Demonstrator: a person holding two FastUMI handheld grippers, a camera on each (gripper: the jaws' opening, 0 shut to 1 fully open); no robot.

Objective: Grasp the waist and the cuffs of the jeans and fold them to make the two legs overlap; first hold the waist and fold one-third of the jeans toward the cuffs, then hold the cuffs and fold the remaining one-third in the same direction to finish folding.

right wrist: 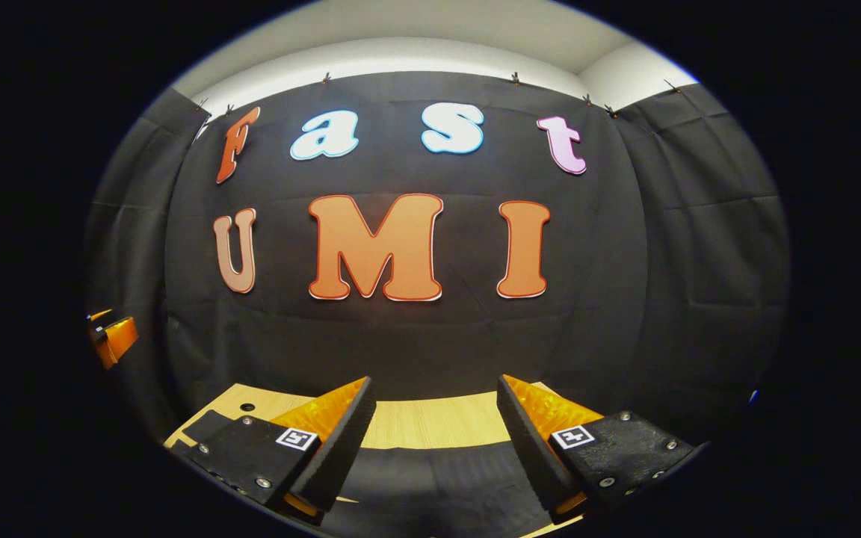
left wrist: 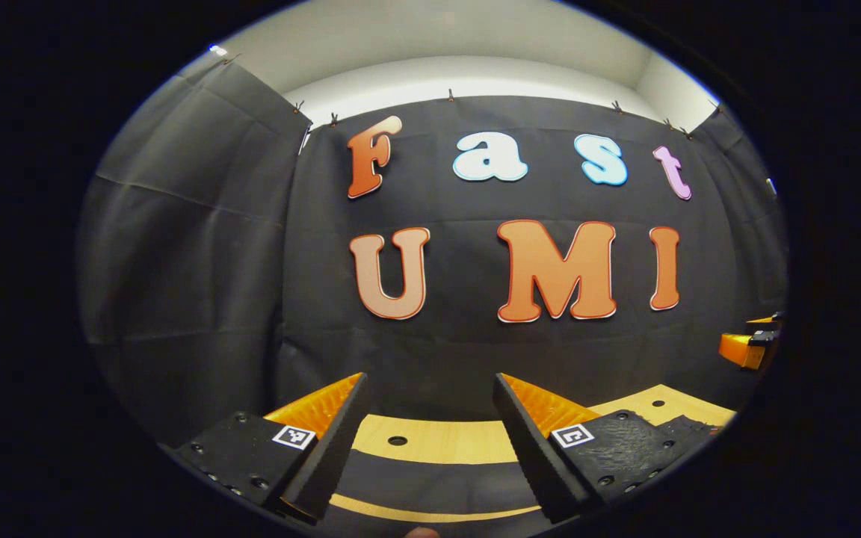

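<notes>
My left gripper is open, held level above the table and facing the booth wall, with nothing between its fingers. My right gripper is open too, at much the same height and also empty. Low between the fingers of each, a dark fabric lies flat on the wooden table; I take it for the jeans, though no waist or cuff shows. In the left gripper view the right gripper peeks in at the right edge. In the right gripper view the left gripper shows at the left edge.
The wooden table has small round holes in its top. Black cloth walls close in the back and both sides just beyond the table's far edge. A pale wall and ceiling show above the cloth.
</notes>
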